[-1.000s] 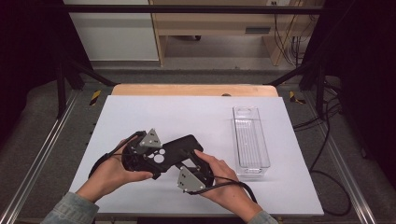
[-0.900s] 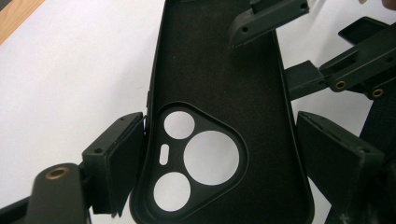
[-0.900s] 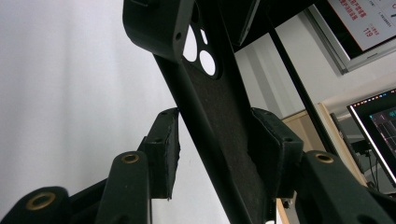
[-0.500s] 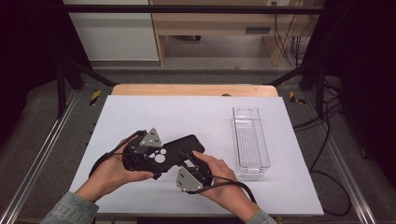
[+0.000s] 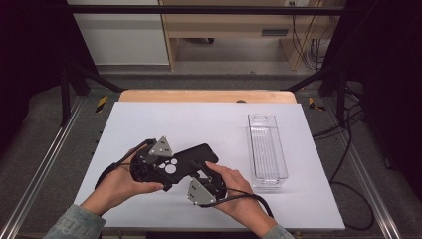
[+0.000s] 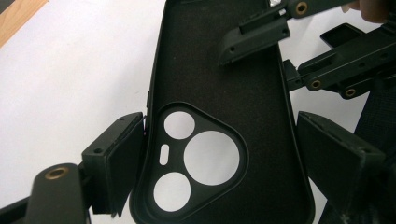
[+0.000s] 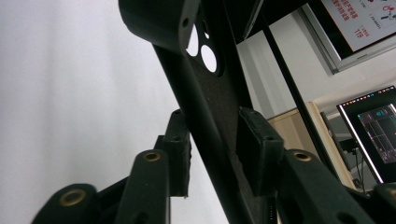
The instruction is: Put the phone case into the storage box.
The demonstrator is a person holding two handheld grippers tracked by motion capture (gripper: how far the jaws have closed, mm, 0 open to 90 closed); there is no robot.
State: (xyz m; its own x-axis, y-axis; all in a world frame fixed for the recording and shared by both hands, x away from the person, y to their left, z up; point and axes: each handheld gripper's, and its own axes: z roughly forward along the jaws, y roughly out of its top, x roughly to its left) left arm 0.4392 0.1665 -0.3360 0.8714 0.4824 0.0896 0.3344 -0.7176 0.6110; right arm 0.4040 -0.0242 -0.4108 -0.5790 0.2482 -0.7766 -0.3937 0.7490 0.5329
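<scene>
Black jaws of the right hand-held gripper pinch the thin wall of a black phone case, one pad on each face. The left hand-held gripper straddles the case at its camera-cutout end: its left pad presses the edge, its right pad sits just clear. Both hold the case above the white worktop, near the front edge. Off to the right lies a clear plastic tray.

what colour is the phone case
Black, with round camera cutouts; the phone case shows best in the left gripper view.
</scene>
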